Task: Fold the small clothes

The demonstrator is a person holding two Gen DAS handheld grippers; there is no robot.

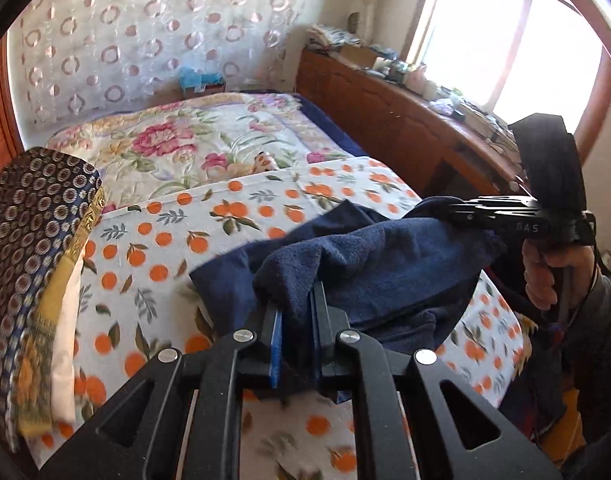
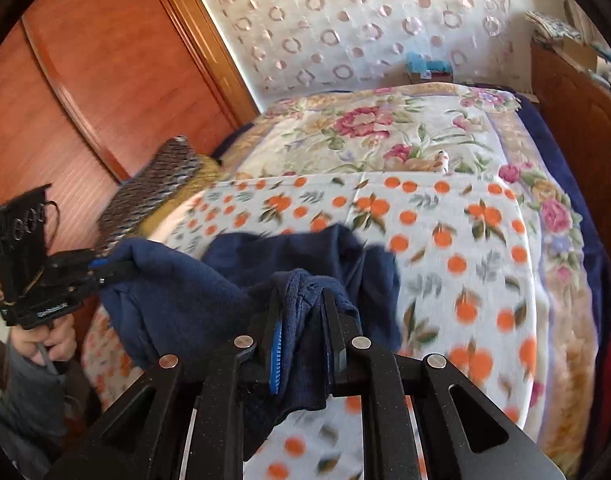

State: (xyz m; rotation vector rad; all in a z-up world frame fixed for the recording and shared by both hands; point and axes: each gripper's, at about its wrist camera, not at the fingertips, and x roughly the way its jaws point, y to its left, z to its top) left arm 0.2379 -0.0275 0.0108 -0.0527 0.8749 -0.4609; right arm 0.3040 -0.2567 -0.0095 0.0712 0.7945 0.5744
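Note:
A dark navy fleece garment (image 1: 385, 264) hangs stretched between both grippers just above the orange-print sheet (image 1: 165, 248) on the bed. In the left wrist view my left gripper (image 1: 297, 300) is shut on one bunched corner of it. My right gripper (image 1: 443, 209) comes in from the right and clamps the other corner. In the right wrist view my right gripper (image 2: 301, 304) is shut on a thick fold of the navy garment (image 2: 193, 292). My left gripper (image 2: 101, 269) pinches the far left corner there. The lower part of the garment sags onto the sheet (image 2: 465, 240).
A stack of folded patterned fabrics (image 1: 37, 240) lies on the bed's left side, the same stack (image 2: 153, 188) beside the wooden wardrobe (image 2: 105, 80). A floral quilt (image 1: 193, 140) covers the far half. A cluttered wooden cabinet (image 1: 385, 112) runs along the right under a window.

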